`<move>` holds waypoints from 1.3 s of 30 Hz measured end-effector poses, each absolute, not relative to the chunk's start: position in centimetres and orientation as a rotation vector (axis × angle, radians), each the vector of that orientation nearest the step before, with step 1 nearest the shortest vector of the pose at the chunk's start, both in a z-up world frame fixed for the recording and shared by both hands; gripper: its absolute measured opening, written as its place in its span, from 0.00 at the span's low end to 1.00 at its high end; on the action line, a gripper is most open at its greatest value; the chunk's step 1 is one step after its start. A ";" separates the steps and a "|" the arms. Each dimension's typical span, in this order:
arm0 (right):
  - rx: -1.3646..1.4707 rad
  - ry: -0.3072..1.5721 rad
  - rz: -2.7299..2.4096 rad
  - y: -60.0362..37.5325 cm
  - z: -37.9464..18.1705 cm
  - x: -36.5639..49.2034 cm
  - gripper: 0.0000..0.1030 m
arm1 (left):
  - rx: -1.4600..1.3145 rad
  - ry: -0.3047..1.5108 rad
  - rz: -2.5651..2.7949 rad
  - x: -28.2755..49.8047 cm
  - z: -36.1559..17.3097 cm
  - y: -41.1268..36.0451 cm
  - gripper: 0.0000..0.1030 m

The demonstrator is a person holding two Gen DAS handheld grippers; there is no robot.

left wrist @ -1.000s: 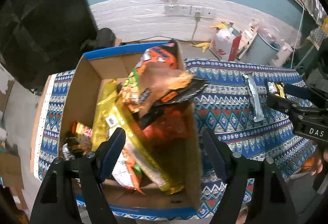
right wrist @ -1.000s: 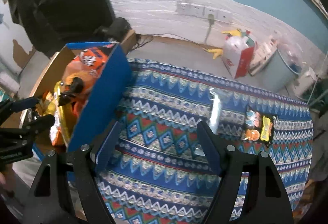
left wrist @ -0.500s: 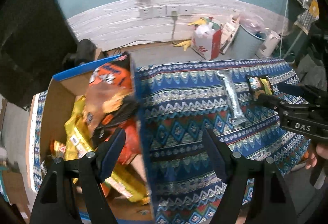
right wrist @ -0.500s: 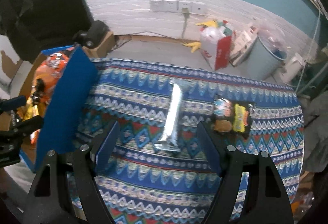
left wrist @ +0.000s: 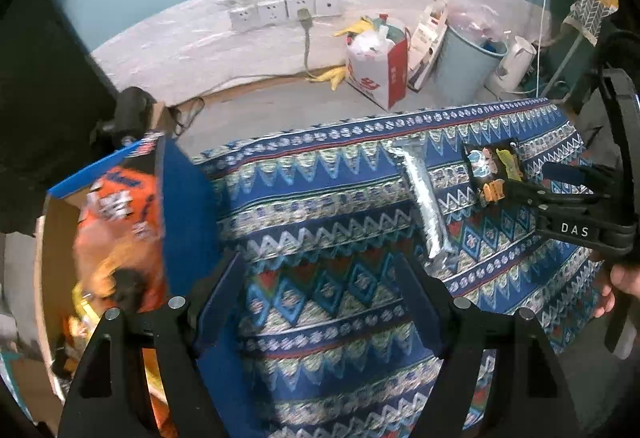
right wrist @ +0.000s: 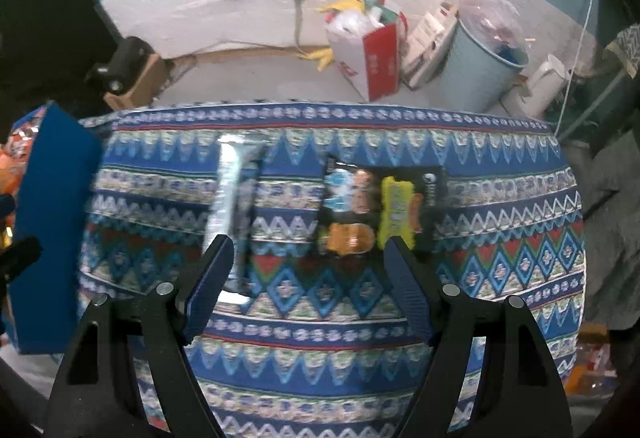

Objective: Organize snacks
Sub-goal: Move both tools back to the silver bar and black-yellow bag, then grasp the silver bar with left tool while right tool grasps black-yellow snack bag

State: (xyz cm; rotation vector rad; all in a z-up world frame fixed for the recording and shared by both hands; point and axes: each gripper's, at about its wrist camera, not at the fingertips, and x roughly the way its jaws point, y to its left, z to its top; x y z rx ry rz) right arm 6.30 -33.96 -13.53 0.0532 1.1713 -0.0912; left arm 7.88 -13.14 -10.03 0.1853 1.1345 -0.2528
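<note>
A long silver snack packet [left wrist: 425, 204] [right wrist: 228, 205] and a black snack packet [left wrist: 493, 172] [right wrist: 380, 209] with colourful print lie on the patterned blue cloth [left wrist: 340, 238] [right wrist: 320, 318]. My left gripper [left wrist: 320, 270] is open and empty over bare cloth, beside the blue-sided cardboard box [left wrist: 188, 213] full of orange snack bags [left wrist: 120, 209]. My right gripper [right wrist: 308, 258] is open and empty just in front of the two packets; in the left wrist view it [left wrist: 520, 189] reaches in from the right next to the black packet.
Beyond the table's far edge lie the floor, a white and red bag [left wrist: 380, 65], a pale blue bin [left wrist: 464, 65], a white kettle [left wrist: 516, 65] and wall sockets [left wrist: 284, 11]. The box's blue side [right wrist: 52, 230] stands at the left.
Both grippers have swept to the right, away from the box and across the cloth. The silver and black packets now sit nearer the right gripper. Jaws stayed open.
</note>
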 end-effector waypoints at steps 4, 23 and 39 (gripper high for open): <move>0.004 1.213 -0.110 -36.1 -14.3 7.6 0.74 | 0.201 1.160 -0.266 9.5 -11.9 -15.0 0.76; -0.034 1.310 -0.256 -44.6 -20.0 14.2 0.74 | 0.285 1.208 -0.296 12.5 -16.5 -18.7 0.76; 0.075 1.460 -0.219 -45.6 -21.1 6.3 0.74 | 0.252 1.262 -0.312 12.8 -18.5 -22.2 0.80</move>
